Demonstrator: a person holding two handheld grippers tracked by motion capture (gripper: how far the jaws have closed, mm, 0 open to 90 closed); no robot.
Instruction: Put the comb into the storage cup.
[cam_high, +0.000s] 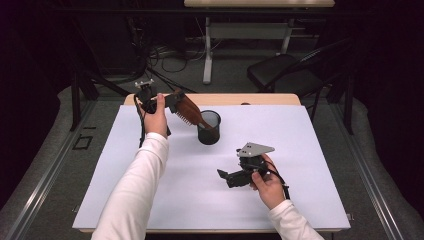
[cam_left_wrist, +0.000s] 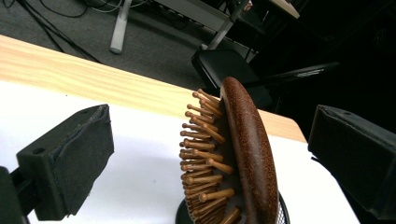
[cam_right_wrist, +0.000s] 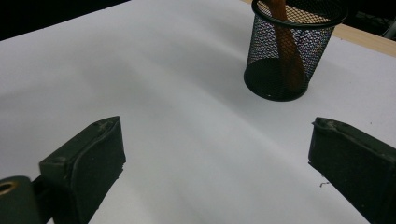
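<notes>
Wooden hairbrush (cam_high: 189, 111) tilted, handle down in mesh cup (cam_high: 209, 128), head up-left, left claw (cam_high: 172, 104) released around it

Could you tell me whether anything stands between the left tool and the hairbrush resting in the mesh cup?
Nothing visible does. The left tool is open, its jaws on either side of the wooden hairbrush without touching it. The brush's handle sits in the black mesh cup, with bare white tabletop around it.

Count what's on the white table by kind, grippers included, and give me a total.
Hairbrush: 1
Mesh cup: 1
Grippers: 2, left gripper and right gripper
Total: 4
</notes>
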